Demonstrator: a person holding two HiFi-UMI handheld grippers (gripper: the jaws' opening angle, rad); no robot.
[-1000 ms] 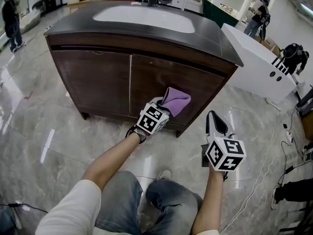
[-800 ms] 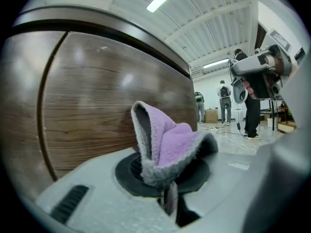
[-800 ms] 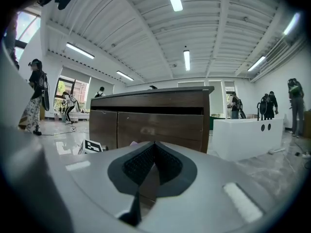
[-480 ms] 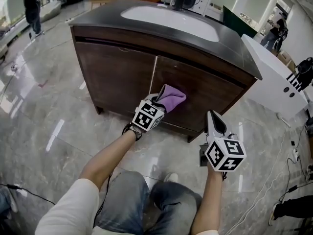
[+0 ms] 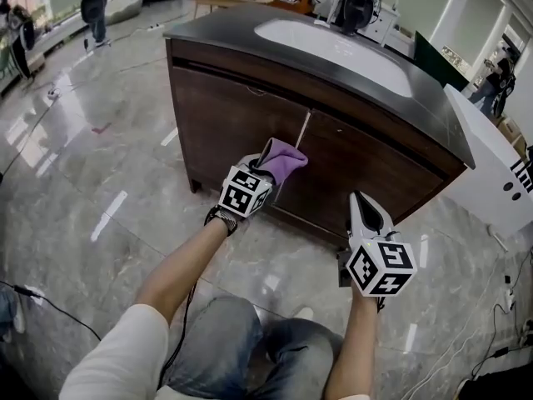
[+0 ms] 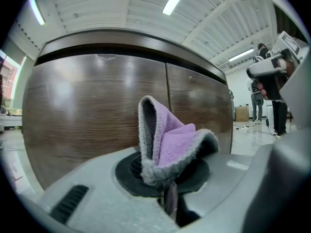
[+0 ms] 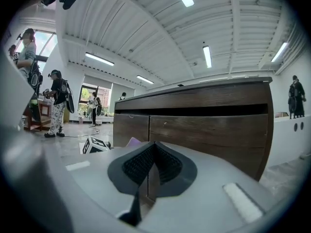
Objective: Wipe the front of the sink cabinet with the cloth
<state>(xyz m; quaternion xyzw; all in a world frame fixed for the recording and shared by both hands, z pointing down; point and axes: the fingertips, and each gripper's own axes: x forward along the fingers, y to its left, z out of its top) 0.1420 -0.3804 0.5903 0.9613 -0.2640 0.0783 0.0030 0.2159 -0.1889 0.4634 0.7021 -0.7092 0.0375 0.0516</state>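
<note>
Head view — found the left gripper (image 5: 266,172) clamped on the purple cloth (image 5: 287,160), cloth pointing forward at the sink cabinet front (image 5: 225,127), nearer it than the right gripper (image 5: 365,202) — jaws together, nothing held.

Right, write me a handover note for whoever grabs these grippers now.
Left gripper: shut on the purple cloth, held up to the cabinet front by its middle seam; contact unclear.
Right gripper: shut, empty, held back from the right door.
Done: cannot tell; the wood shows no wiped patch.
Left: probably wipe across the whole front.
</note>
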